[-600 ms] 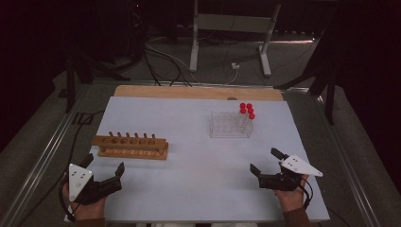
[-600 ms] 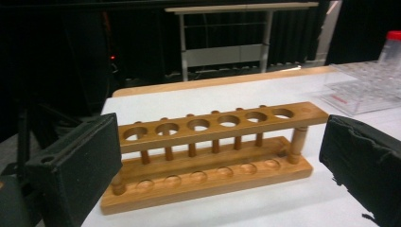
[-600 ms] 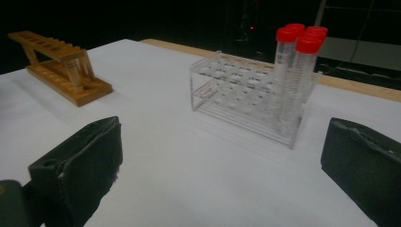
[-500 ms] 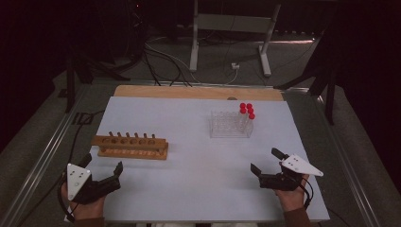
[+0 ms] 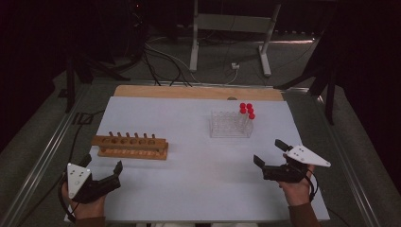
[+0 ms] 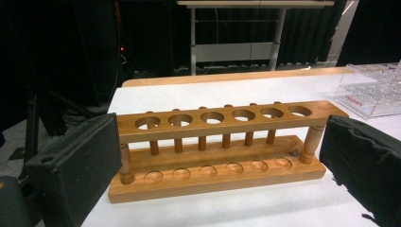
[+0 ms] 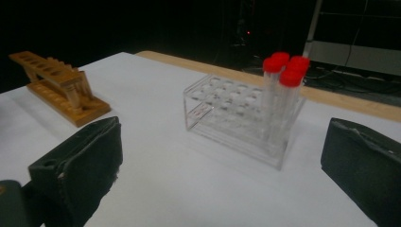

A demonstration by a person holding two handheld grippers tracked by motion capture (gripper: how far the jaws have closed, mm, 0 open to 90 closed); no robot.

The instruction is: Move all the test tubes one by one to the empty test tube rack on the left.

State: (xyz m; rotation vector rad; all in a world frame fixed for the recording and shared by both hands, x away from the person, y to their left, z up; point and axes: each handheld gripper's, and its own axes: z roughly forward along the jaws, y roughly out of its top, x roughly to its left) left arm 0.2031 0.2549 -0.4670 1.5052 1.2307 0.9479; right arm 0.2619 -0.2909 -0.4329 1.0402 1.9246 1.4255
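Both tongs, left (image 5: pixel 101 176) and right (image 5: pixel 270 156), spread and empty; approach the red-capped tubes (image 7: pixel 283 90) squarely or you'll likely tip their clear rack (image 7: pixel 227 111) off the bench (image 5: pixel 189 184)

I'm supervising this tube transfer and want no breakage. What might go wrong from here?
The four red-capped tubes stand packed together in one corner of the clear rack, so the open right claw may knock a neighbour while taking one. The clear rack looks light and might slide or tip when a tube is pulled. The wooden rack has narrow holes, so a tilted tube could catch.
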